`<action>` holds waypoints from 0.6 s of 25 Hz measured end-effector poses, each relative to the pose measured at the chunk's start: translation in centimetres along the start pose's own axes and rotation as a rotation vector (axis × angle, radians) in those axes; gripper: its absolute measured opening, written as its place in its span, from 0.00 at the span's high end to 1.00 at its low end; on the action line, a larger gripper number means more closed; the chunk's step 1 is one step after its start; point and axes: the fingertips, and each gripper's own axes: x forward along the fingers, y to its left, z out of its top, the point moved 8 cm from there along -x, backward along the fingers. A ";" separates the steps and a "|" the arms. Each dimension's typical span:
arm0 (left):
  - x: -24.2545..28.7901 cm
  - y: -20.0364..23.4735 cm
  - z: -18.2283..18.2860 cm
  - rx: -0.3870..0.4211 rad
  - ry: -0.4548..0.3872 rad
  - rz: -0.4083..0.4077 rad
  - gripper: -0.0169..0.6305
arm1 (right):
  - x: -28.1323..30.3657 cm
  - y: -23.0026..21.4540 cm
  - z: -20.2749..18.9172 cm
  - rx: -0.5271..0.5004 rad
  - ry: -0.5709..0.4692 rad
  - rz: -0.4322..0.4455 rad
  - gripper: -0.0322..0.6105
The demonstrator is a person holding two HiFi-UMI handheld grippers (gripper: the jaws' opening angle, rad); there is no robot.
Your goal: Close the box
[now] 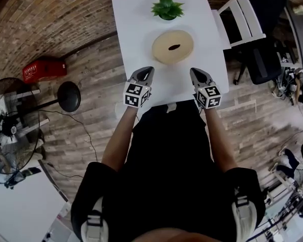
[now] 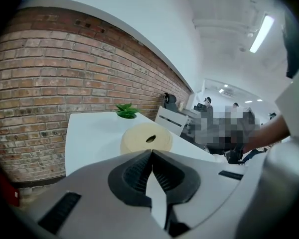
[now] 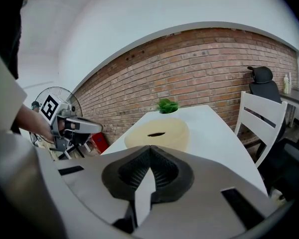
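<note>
A round cream box (image 1: 172, 47) with a dark oval slot in its top lies flat in the middle of the white table (image 1: 136, 14). It also shows straight ahead in the left gripper view (image 2: 146, 138) and in the right gripper view (image 3: 158, 132). My left gripper (image 1: 144, 72) hovers at the table's near edge, short of the box and to its left, shut and empty (image 2: 151, 152). Just right of the box's near side, my right gripper (image 1: 198, 72) is likewise shut on nothing (image 3: 149, 147). Neither gripper touches the box.
A small potted plant (image 1: 166, 6) stands at the table's far end behind the box. A white chair (image 1: 240, 19) and a black office chair (image 1: 265, 59) are to the right. On the floor at left are a fan (image 1: 10, 122), a red crate (image 1: 43, 68) and a black round stand base (image 1: 69, 96).
</note>
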 end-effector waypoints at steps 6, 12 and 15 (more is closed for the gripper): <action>-1.2 -0.8 -0.5 0.022 -0.003 -0.025 0.94 | -1.4 0.3 -0.6 -0.013 -0.009 -0.040 0.96; -1.7 -1.6 -1.0 0.049 0.010 -0.051 0.94 | -2.5 0.8 -1.3 -0.031 -0.013 -0.050 0.96; -2.0 -1.9 -1.0 0.056 0.006 -0.060 0.94 | -3.0 1.1 -1.6 -0.038 -0.011 -0.050 0.96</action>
